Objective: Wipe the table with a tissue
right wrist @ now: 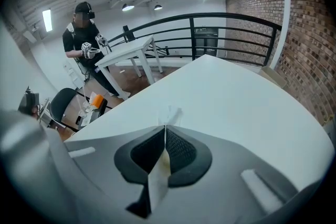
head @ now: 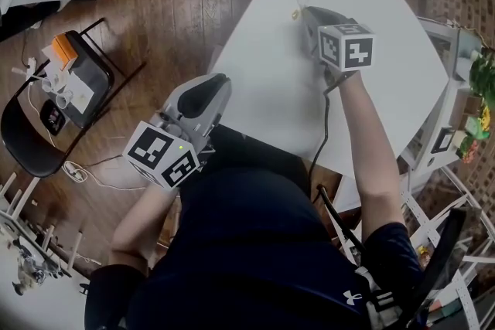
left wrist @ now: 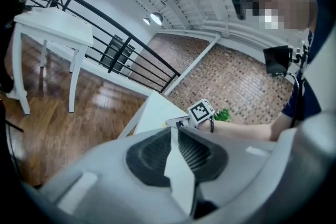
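In the head view the white table (head: 363, 112) fills the upper right. My right gripper (head: 303, 11) reaches over its far left part, tilted down, shut on a small white tissue (head: 296, 10) that touches the tabletop. In the right gripper view the right gripper (right wrist: 165, 127) has its jaws pressed together, and the tissue (right wrist: 170, 114) sticks out past the tips onto the table (right wrist: 236, 107). My left gripper (head: 220, 81) hovers off the table's near left edge, close to my body. In the left gripper view the left gripper (left wrist: 173, 128) is shut with no tissue showing at its tips.
A black chair (head: 77, 81) with small items stands on the wooden floor at the left. A white rack (head: 456, 120) with green plants borders the table's right side. Another white table (left wrist: 52, 23), a black railing (right wrist: 236, 21) and a second person (right wrist: 84, 34) are farther off.
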